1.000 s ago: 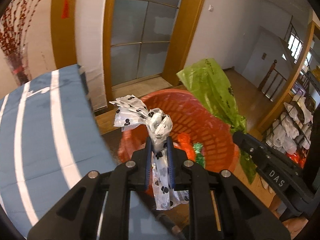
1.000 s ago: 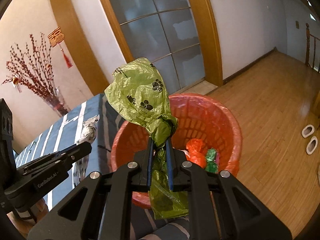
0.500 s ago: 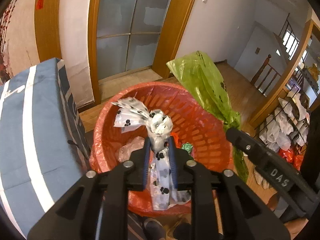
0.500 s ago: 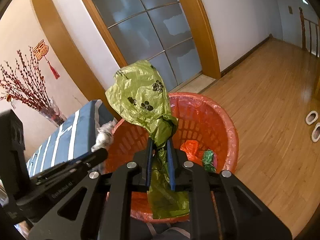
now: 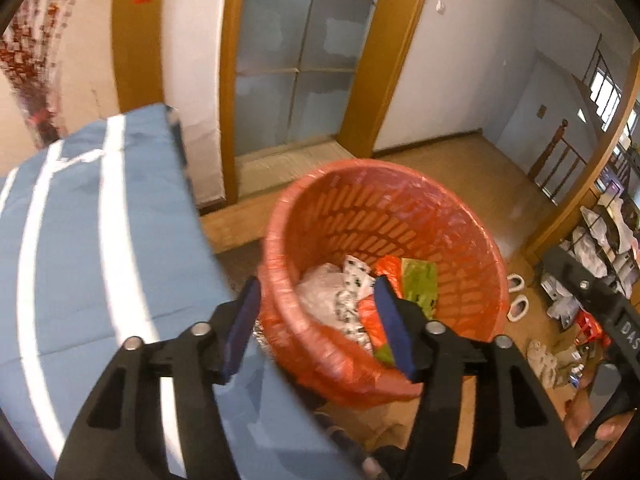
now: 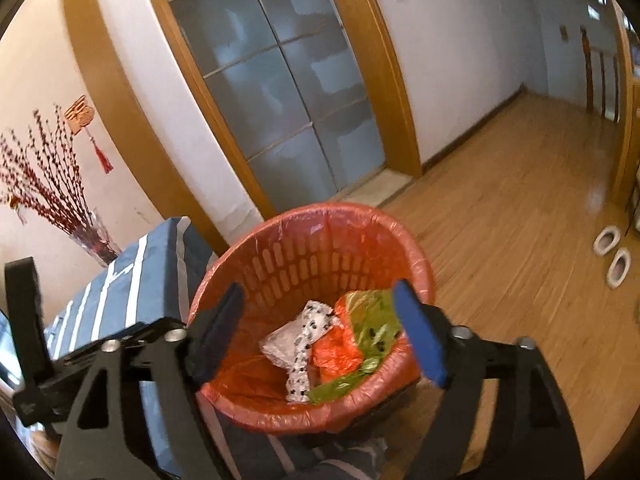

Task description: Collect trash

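An orange plastic basket lined with an orange bag stands on the wood floor. Inside it lie the white paw-print bag, the green paw-print bag, an orange bag and a clear wrapper. My left gripper hovers over the basket's near rim, its jaws opening with nothing held between them. My right gripper hangs above the basket too, jaws opening wide and empty.
A blue table cloth with white stripes borders the basket on the left. Glass doors in a wooden frame stand behind. A vase of red branches sits on the table. Slippers lie on the floor.
Both grippers opened and dropped their bags: the white paw-print bag and the green bag now lie inside the basket. Both grippers shifted slightly over the basket.
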A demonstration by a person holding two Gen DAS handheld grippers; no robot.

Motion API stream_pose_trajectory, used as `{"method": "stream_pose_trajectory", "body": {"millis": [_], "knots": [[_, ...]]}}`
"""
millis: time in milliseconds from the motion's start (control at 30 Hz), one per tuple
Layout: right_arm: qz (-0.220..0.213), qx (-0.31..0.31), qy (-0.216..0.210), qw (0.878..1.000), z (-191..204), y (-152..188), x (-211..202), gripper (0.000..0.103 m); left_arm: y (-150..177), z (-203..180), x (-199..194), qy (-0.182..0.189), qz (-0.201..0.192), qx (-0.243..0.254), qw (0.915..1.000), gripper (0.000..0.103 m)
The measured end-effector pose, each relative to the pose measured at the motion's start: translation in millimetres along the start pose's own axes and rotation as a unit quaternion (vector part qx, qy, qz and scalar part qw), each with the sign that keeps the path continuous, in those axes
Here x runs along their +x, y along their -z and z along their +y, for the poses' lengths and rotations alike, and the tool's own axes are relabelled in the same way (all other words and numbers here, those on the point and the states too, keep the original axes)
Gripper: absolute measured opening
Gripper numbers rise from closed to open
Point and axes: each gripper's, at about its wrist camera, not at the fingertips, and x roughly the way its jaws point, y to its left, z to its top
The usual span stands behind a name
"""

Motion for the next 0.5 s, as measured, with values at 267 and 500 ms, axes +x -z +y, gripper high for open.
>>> {"method": "stream_pose_trajectory", "body": {"millis": [267, 500], "knots": [[-0.071, -0.107, 0.062, 0.990, 49, 23, -60, 0.101, 37, 27, -94, -0.076, -0.098, -0.005, 0.9922, 0.091], [-0.088, -0.153, 0.060, 0.982, 84, 57, -98, 0.101, 88, 28, -155, -0.163, -0.166, 0.015, 0.9724, 0.099]]}}
